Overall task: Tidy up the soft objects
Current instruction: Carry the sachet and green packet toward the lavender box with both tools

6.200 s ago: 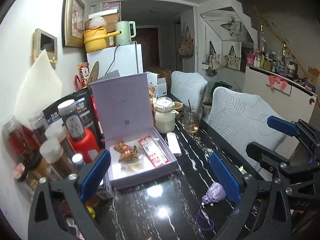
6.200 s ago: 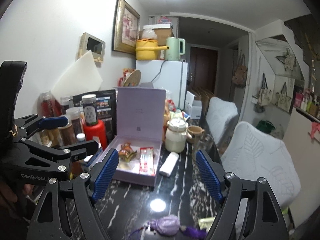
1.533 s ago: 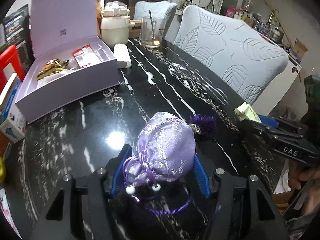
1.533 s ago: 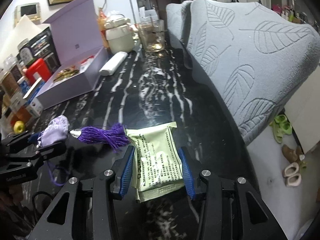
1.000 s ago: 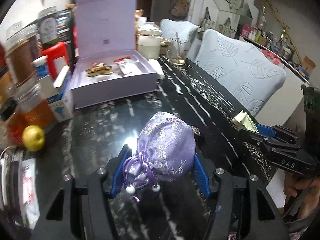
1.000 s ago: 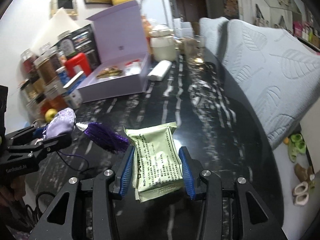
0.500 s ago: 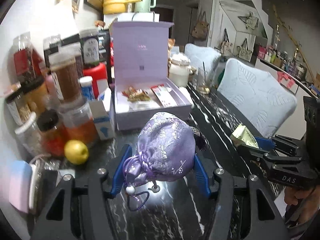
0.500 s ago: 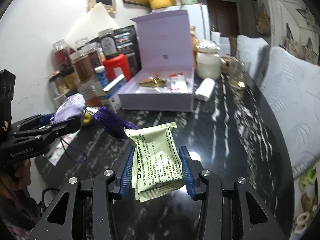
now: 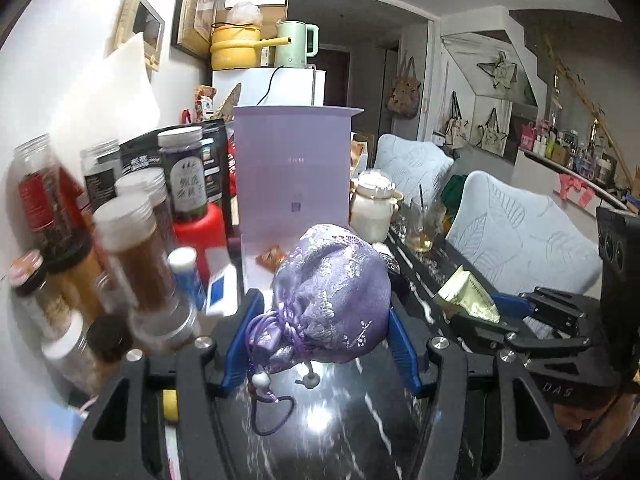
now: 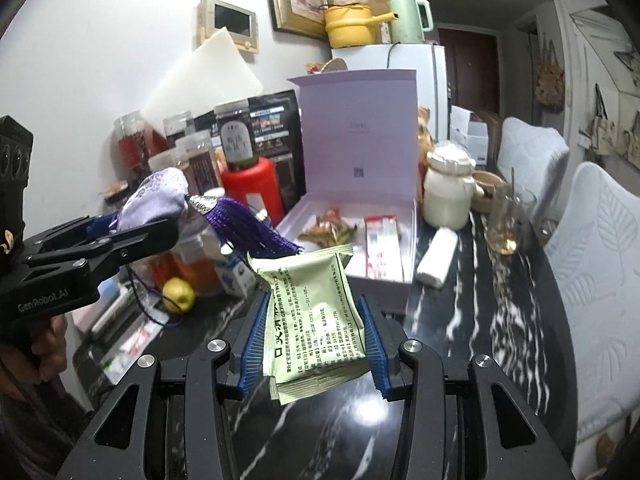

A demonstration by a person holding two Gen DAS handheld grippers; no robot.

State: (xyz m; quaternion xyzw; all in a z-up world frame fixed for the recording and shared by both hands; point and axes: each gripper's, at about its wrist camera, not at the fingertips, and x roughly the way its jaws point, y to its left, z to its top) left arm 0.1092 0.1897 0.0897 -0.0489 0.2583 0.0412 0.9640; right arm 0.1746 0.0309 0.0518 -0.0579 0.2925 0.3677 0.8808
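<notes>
Your left gripper is clamped on the purple pouch, your right gripper on the green packet; both are in the air, short of the open lilac box. Clear the box's near wall before you lower either one. Aim for the bare floor beside the snack wrappers. Mind the pouch's tassel and dangling cord near the jars. Set one in, then the other.

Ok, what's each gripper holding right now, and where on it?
The left gripper clamps the purple drawstring pouch across its body. The right gripper clamps the pale green sachet by its two side edges.
</notes>
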